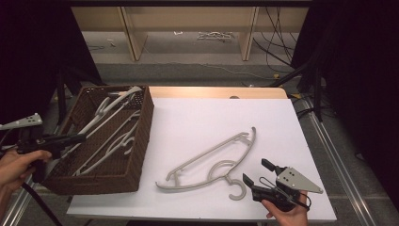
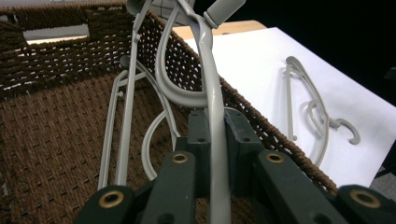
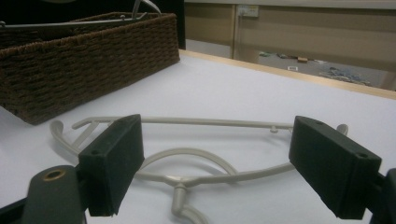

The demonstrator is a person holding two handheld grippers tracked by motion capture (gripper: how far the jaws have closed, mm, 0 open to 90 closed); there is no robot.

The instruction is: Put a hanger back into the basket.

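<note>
Holding several grey hangers (image 1: 110, 136), the wicker basket (image 1: 101, 181) sits open.

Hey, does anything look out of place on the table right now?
One grey hanger lies loose on the white table, outside the wicker basket that holds the others. The left gripper is shut on a hanger in the basket.

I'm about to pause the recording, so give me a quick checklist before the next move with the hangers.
1. Left gripper shut on a grey hanger: ok.
2. Held hanger over the wicker basket: ok.
3. Held hanger free of the other hangers in the basket: cannot tell.
4. Right gripper open: ok.
5. Hanger on the table lying flat, in front of the right gripper: ok.
6. Right gripper gripping that hanger: not ok.
</note>
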